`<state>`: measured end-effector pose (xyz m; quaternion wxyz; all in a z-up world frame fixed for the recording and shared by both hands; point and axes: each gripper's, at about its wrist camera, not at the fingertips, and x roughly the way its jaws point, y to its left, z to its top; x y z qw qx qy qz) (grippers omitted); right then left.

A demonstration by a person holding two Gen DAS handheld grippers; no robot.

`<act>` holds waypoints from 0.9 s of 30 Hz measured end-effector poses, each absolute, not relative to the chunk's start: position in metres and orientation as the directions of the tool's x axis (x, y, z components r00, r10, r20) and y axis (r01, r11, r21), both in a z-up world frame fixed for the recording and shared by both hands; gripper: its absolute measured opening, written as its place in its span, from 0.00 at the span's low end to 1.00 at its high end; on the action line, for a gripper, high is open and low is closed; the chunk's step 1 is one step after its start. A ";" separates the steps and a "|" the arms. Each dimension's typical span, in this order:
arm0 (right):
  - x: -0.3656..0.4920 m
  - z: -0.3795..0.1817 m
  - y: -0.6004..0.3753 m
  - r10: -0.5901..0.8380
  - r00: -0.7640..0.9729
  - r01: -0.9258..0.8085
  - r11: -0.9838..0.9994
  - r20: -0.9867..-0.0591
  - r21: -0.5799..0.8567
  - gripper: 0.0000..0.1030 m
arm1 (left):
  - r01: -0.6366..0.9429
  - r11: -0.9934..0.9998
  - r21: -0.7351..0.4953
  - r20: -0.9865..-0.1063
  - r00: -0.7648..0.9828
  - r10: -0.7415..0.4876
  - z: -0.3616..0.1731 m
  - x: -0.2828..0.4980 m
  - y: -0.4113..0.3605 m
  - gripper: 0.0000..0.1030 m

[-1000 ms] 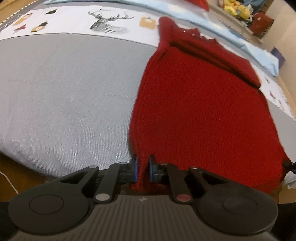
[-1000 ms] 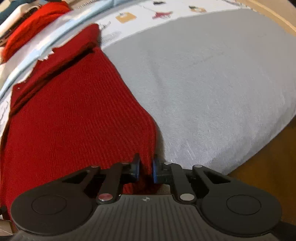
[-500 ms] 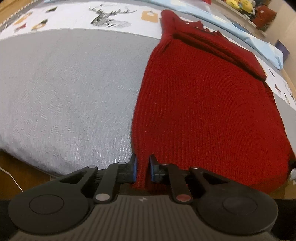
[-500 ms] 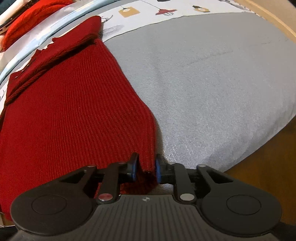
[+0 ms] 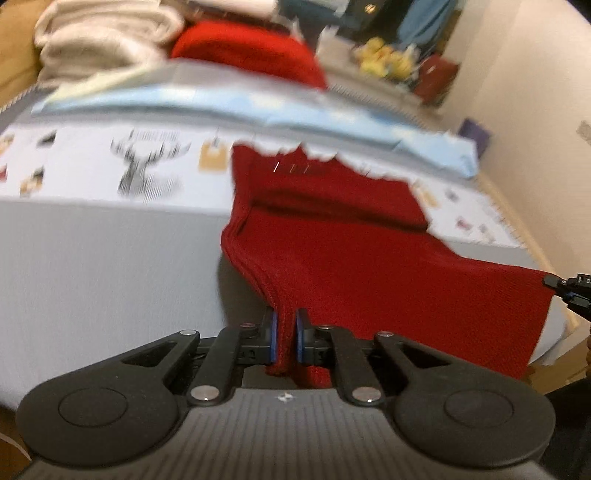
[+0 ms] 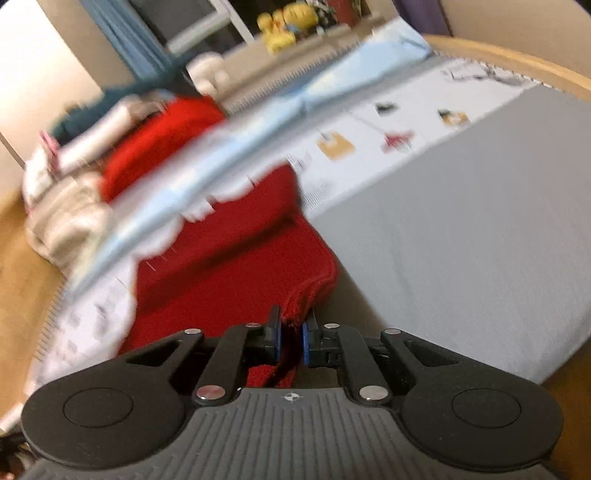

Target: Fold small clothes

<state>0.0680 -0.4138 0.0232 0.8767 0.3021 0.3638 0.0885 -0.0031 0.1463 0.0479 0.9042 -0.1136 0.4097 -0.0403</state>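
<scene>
Left gripper (image 5: 284, 338): blue-padded fingers (image 5: 272, 338) clenched on one near corner of the red knit garment (image 5: 351, 258), the fabric pinched into a narrow ridge between the pads and a short tail of it hanging below them. Right gripper (image 6: 290, 341): likewise clamped on the opposite near corner of the same garment, the knit gathered into pleats just ahead of its fingers (image 6: 306, 341) (its tip also shows at the right edge of the left-wrist view, at the corner of the cloth). Red knit garment: near hem raised off the grey bedspread (image 5: 92, 280) and stretched between the two grippers; far end, with a fold across it, lying on the bedspread and reaching onto the white printed sheet (image 5: 92, 162). White printed sheet: beyond the garment, bearing a stag's-head motif and small coloured pictures. Pale blue cloth (image 5: 258, 107): a long strip past the far end of the garment, beyond the printed sheet. Second red item (image 5: 251, 51): farther off than the blue cloth, beside a heap of cream fabric (image 5: 99, 40). Yellow soft toys (image 6: 284, 26): farthest from the garment, blurred. Wooden bed frame (image 6: 517, 59): to the right of the garment, along the bedspread's far edge. Both views are smeared by motion; fine detail beyond the garment cannot be told.
</scene>
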 end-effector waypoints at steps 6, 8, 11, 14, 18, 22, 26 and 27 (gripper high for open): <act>0.039 0.074 -0.430 0.407 0.784 -0.044 0.790 -0.469 0.611 0.09 | 0.015 0.948 -0.317 -0.656 0.719 -0.230 0.101 -0.040 0.157 0.08; 0.025 0.086 -0.441 0.414 0.794 -0.053 0.777 -0.445 0.627 0.09 | 0.028 0.947 -0.320 -0.654 0.717 -0.242 0.117 -0.057 0.157 0.08; -0.001 0.102 -0.454 0.440 0.796 -0.073 0.753 -0.417 0.654 0.08 | 0.025 0.943 -0.331 -0.676 0.691 -0.255 0.137 -0.080 0.162 0.08; -0.023 0.116 -0.464 0.444 0.797 -0.082 0.752 -0.410 0.654 0.08 | 0.015 0.935 -0.355 -0.674 0.689 -0.267 0.149 -0.089 0.174 0.07; -0.004 0.110 -0.470 0.434 0.791 -0.038 0.738 -0.431 0.674 0.08 | -0.030 0.919 -0.394 -0.683 0.679 -0.270 0.136 -0.054 0.195 0.07; 0.060 0.078 -0.462 0.409 0.757 0.039 0.750 -0.509 0.660 0.08 | -0.100 0.915 -0.391 -0.718 0.655 -0.235 0.096 0.027 0.211 0.07; 0.144 0.014 -0.458 0.357 0.690 0.168 0.767 -0.630 0.619 0.08 | -0.159 0.911 -0.380 -0.746 0.634 -0.201 0.047 0.107 0.225 0.07; 0.160 -0.002 -0.454 0.351 0.666 0.194 0.771 -0.658 0.607 0.08 | -0.173 0.911 -0.373 -0.752 0.632 -0.188 0.036 0.121 0.230 0.06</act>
